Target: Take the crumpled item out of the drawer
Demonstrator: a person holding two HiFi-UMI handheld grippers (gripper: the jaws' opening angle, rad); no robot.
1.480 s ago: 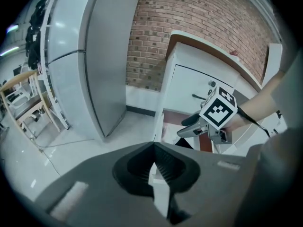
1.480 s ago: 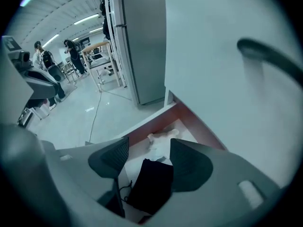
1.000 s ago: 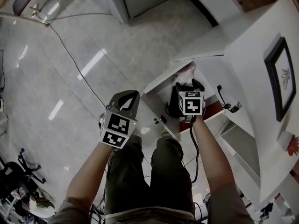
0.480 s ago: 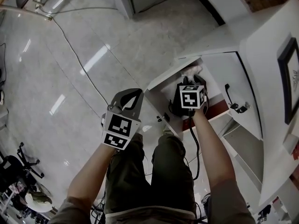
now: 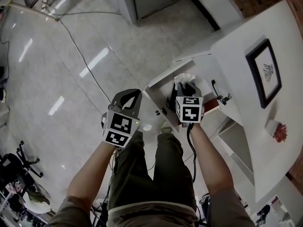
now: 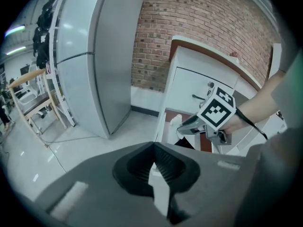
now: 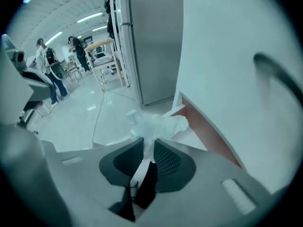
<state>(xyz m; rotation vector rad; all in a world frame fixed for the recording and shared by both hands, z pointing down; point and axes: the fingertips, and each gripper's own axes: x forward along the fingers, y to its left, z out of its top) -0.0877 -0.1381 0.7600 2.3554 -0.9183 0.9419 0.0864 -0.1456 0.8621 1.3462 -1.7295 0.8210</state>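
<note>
Glossy tiled floor [image 5: 71,84], cable [image 5: 81,56] trailing across it, white cabinet [image 5: 232,51], drawer [image 5: 161,82] open, framed picture [image 5: 263,72] on top

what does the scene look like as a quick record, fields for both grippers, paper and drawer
right gripper: jaws have just been closing, now pinched on the paper
paper: white, crumpled, most of it sticking out past the jaw tips
left gripper: shut, nothing in it, held off to the side of the drawer
drawer: open, below the right gripper
task state: paper gripped, over the drawer
</note>
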